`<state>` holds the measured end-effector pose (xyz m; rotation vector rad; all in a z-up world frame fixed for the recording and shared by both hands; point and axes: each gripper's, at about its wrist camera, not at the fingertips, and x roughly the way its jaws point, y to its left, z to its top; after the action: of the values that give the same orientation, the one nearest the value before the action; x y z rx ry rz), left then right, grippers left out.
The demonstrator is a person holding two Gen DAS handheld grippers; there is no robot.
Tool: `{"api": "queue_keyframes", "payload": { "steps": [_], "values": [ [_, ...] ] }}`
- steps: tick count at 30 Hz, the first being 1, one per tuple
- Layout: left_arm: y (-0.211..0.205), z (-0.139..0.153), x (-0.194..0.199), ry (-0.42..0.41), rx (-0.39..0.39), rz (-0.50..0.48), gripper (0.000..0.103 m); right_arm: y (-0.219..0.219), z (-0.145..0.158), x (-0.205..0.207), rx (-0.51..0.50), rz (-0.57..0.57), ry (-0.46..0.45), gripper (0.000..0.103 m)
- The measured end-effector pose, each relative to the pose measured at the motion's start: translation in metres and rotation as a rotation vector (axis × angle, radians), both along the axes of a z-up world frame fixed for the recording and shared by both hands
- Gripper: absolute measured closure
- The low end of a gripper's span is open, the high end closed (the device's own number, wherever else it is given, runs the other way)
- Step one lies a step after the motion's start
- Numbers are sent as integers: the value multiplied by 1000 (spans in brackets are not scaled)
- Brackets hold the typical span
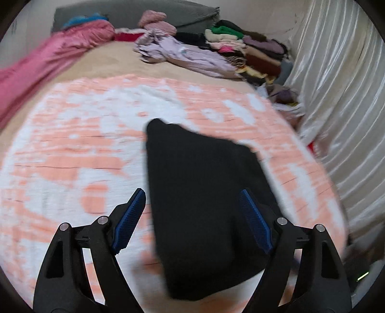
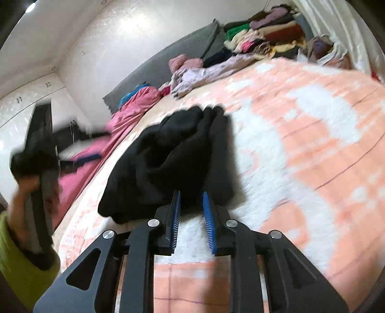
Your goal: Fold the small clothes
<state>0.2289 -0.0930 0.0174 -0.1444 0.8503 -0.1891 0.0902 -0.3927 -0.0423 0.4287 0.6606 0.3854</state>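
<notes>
A black garment (image 1: 204, 192) lies bunched on the peach-and-white blanket (image 1: 72, 156). My left gripper (image 1: 192, 191) hovers over its near end with its blue pads (image 1: 130, 221) wide apart; the cloth passes between them untouched. In the right wrist view the same black garment (image 2: 168, 154) is heaped in folds just beyond my right gripper (image 2: 191, 192). Its pads (image 2: 174, 216) stand a narrow gap apart and white blanket shows through the gap, so nothing is pinched. At the left edge, a hand (image 2: 24, 190) in a yellow-green sleeve holds the blurred left tool.
A stack of folded clothes (image 1: 252, 48) and a crumpled lilac garment (image 1: 187, 55) sit at the bed's far end. A pink quilt (image 1: 48, 60) runs along the left side below a grey headboard (image 1: 144, 14). A white curtain (image 1: 336, 84) hangs close on the right.
</notes>
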Motion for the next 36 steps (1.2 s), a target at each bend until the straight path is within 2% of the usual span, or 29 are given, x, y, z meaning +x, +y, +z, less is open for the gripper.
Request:
{"api": "queue_keyframes", "payload": {
  "steps": [2, 4, 6, 10, 12, 14, 17, 23, 25, 26, 27, 30, 34, 36],
  "values": [
    [1, -11, 0, 1, 57, 8, 31, -8, 14, 2, -9, -11, -18, 81],
    [-3, -34, 3, 47, 87, 7, 31, -10, 27, 10, -23, -2, -28, 71],
    [-8, -47, 1, 51, 84, 5, 34, -6, 42, 24, -59, 30, -38, 58],
    [-6, -48, -3, 28, 56, 12, 37, 19, 60, 67, -193, 105, 7, 57],
    [-2, -47, -5, 33, 46, 1, 37, 34, 58, 93, -243, 138, 54, 57],
    [0, -47, -6, 35, 44, -13, 37, 41, 52, 119, -248, 147, 101, 56],
    [0, -49, -10, 35, 36, -24, 37, 46, 40, 152, -282, 106, 162, 55],
    [1, -50, -14, 36, 16, -44, 37, 50, 15, 190, -239, 113, 270, 54],
    [-1, -51, -15, 38, 11, -67, 37, 55, 13, 191, -226, 143, 269, 63],
    [-3, -52, -16, 45, 10, -80, 37, 58, 12, 191, -221, 163, 264, 80],
    [-8, -54, -17, 56, 17, -97, 37, 61, 12, 191, -214, 180, 258, 87],
    [-15, -55, -21, 32, 58, -99, 37, 64, 25, 179, -228, 197, 187, 90],
    [-12, -48, -25, 23, 7, -102, 37, 42, 54, 164, -233, 164, 68, 91],
    [-17, -45, -27, 19, 3, -124, 37, 38, 53, 167, -298, 136, 58, 91]
  ]
}}
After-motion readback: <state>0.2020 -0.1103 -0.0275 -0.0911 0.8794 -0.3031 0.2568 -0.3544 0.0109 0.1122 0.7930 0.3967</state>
